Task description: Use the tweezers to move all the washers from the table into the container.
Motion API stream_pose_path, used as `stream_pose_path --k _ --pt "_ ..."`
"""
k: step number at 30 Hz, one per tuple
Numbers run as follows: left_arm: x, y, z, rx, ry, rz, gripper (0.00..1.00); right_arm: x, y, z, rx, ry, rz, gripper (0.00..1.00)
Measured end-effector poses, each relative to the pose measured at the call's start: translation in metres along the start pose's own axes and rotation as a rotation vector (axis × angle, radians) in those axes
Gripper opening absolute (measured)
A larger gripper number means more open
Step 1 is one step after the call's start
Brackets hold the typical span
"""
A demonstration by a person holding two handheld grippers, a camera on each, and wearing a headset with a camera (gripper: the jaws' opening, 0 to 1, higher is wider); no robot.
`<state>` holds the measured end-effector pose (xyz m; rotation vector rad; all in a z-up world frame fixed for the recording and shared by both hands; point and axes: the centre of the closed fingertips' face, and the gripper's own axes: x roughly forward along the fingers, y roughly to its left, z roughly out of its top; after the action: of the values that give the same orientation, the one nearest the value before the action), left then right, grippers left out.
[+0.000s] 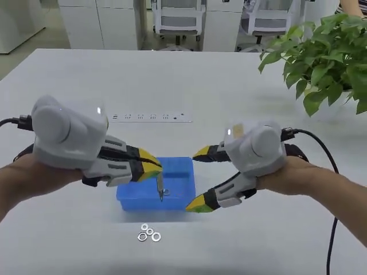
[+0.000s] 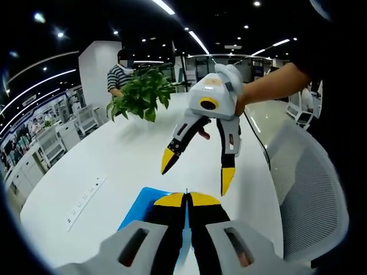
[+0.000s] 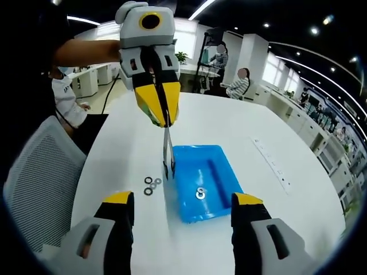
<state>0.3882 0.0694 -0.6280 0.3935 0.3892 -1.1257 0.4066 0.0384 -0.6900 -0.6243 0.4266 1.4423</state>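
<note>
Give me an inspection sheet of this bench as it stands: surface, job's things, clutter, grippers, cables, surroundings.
Surface: white table, bare around the work.
Job's things: blue container with one washer inside; loose washers clustered on the table beside it; tweezers pointing down at the container.
Clutter: power strip beyond the container.
Grippers: left gripper shut on the tweezers; right gripper open, holding nothing, beside the container.
Cables: black cable trailing from the right gripper toward the near edge.
Surroundings: leafy plant at the far right; office chairs past the table.
</note>
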Motion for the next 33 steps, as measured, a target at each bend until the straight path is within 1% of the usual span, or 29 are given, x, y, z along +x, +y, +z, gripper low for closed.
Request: stream_pose_path --k 2,5,13,18,21,28,33 --pt "0.001 -0.004 -0.001 0.002 0.0 -0.006 0.05 -0.001 0.002 -0.001 0.008 -0.004 -0.004 0.72" --pt "0.002 -0.009 -0.004 0.003 0.001 -0.014 0.05 -0.001 0.006 -0.004 0.032 -0.01 -0.009 0.77" --pt "0.005 -0.022 -0.014 0.012 0.005 -0.033 0.05 0.002 0.016 -0.015 0.069 -0.004 -0.006 0.84" --pt "0.005 -0.03 -0.022 0.011 0.016 -0.042 0.05 0.004 0.019 -0.021 0.092 0.002 -0.029 0.94" --pt "0.006 -0.033 -0.027 0.008 0.022 -0.045 0.05 0.005 0.021 -0.022 0.095 -0.007 -0.038 1.0" --pt "0.008 -0.038 -0.035 0.0 0.02 -0.047 0.05 0.008 0.028 -0.028 0.106 0.003 -0.03 1.0" --pt "0.011 -0.041 -0.04 0.0 0.028 -0.054 0.05 0.01 0.034 -0.032 0.112 0.012 -0.018 1.0"
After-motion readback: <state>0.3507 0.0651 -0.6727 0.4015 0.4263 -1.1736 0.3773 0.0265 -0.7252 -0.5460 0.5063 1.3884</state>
